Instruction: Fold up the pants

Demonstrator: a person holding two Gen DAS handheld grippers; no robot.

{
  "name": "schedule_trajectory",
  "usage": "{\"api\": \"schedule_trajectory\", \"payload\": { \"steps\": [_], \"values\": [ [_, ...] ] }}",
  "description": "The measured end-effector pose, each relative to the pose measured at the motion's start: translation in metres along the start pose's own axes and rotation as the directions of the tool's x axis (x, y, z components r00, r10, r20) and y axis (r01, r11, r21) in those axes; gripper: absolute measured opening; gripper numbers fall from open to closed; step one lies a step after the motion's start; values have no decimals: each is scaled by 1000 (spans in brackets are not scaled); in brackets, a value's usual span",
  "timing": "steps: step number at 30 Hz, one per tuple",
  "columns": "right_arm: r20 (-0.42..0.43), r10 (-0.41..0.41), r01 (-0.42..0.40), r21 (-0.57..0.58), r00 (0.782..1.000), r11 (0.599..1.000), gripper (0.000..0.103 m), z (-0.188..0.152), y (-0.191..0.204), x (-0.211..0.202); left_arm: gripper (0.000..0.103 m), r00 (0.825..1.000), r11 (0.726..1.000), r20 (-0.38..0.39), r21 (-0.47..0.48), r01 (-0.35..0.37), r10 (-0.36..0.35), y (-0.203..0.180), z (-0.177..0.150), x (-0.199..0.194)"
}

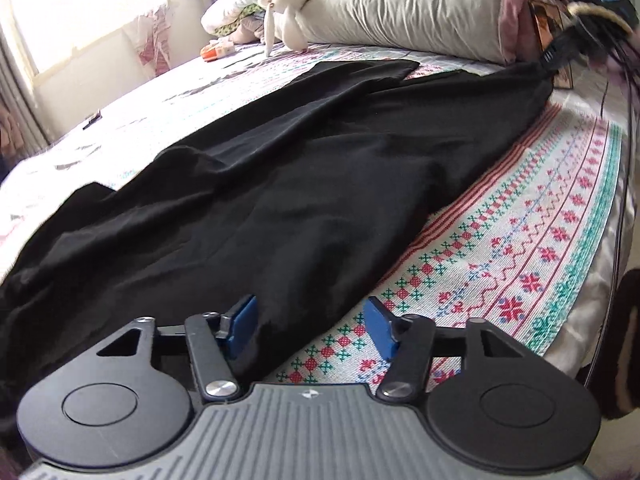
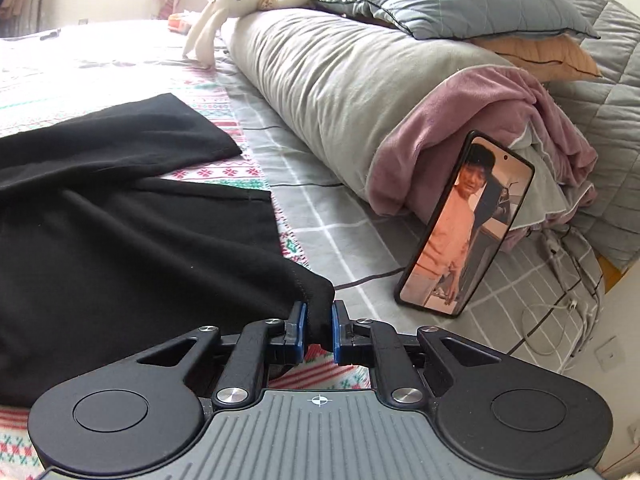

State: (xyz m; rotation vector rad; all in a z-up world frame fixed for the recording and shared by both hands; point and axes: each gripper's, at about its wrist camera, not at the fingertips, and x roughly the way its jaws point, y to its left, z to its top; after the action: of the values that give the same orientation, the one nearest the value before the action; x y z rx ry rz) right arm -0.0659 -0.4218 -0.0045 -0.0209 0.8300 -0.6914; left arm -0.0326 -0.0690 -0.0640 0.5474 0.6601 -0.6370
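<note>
1. The black pants (image 1: 280,184) lie spread lengthwise on the patterned bedspread (image 1: 540,240), legs reaching toward the rolled grey bedding (image 2: 340,92).
2. The right gripper (image 2: 319,330) is clamped on a corner of one leg's hem — black cloth is bunched between its blue pads.
3. The left gripper (image 1: 310,326) stands with its jaws apart at the near edge of the pants; the fabric's edge lies between them, unpinched.
4. A phone (image 2: 466,220) leans against the bedding; a plush rabbit (image 1: 286,10) lies further along it.
</note>
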Motion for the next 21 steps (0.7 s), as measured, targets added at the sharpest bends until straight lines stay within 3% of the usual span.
{"api": "schedule_trajectory", "payload": {
  "steps": [4, 6, 7, 13, 17, 21],
  "values": [
    [-5, -9, 9, 1, 1000, 1000, 11, 12, -5, 6, 59, 999, 996, 2, 85, -33, 33, -9, 3, 3],
    [-18, -3, 3, 12, 1000, 1000, 11, 15, -6, 10, 35, 999, 993, -6, 112, -41, 42, -14, 5, 5],
    [-24, -1, 1, 12, 1000, 1000, 11, 16, -6, 12, 32, 998, 990, -9, 127, -53, 54, -17, 5, 6],
    [-26, -17, 15, -84, 1000, 996, 11, 9, 0, 7, 28, 996, 978, 36, 189, -86, 80, -24, 4, -12],
    [-69, -24, 15, -130, 997, 991, 11, -3, -7, 8, 28, 999, 980, 41, 197, -39, 32, -23, 0, -32],
    [-132, -38, 14, -180, 991, 984, 11, -17, -6, 14, 28, 1000, 972, -19, 234, 17, -13, -32, -12, -30]
  ]
}}
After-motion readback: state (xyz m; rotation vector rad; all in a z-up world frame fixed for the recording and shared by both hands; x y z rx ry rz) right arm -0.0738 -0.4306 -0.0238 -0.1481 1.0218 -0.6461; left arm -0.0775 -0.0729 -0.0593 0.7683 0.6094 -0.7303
